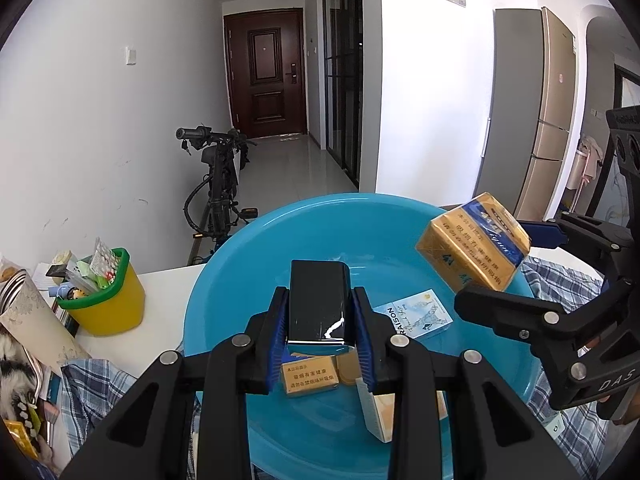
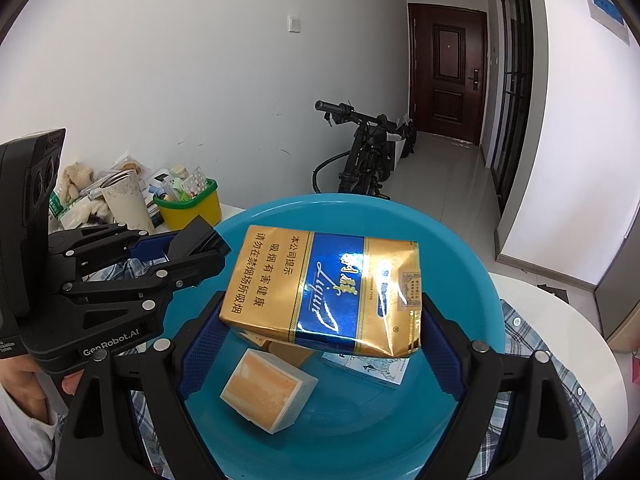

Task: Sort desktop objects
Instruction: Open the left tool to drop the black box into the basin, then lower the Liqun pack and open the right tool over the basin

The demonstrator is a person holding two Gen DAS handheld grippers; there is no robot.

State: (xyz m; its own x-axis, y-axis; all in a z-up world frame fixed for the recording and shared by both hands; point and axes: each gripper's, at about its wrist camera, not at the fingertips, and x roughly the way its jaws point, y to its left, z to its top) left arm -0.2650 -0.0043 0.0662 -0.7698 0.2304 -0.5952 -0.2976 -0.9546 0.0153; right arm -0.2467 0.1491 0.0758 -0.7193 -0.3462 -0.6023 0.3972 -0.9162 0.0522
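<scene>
My left gripper is shut on a black box and holds it above the blue basin. My right gripper is shut on a gold and blue cigarette pack, also over the basin; the pack also shows in the left wrist view. In the basin lie a gold pack, a white and blue RAISON pack and an orange and white box. The left gripper also shows in the right wrist view.
A yellow bin with a green rim, full of small items, stands left of the basin on the white table. A patterned cup and clutter sit beside it. A plaid cloth lies under the basin. A bike stands behind.
</scene>
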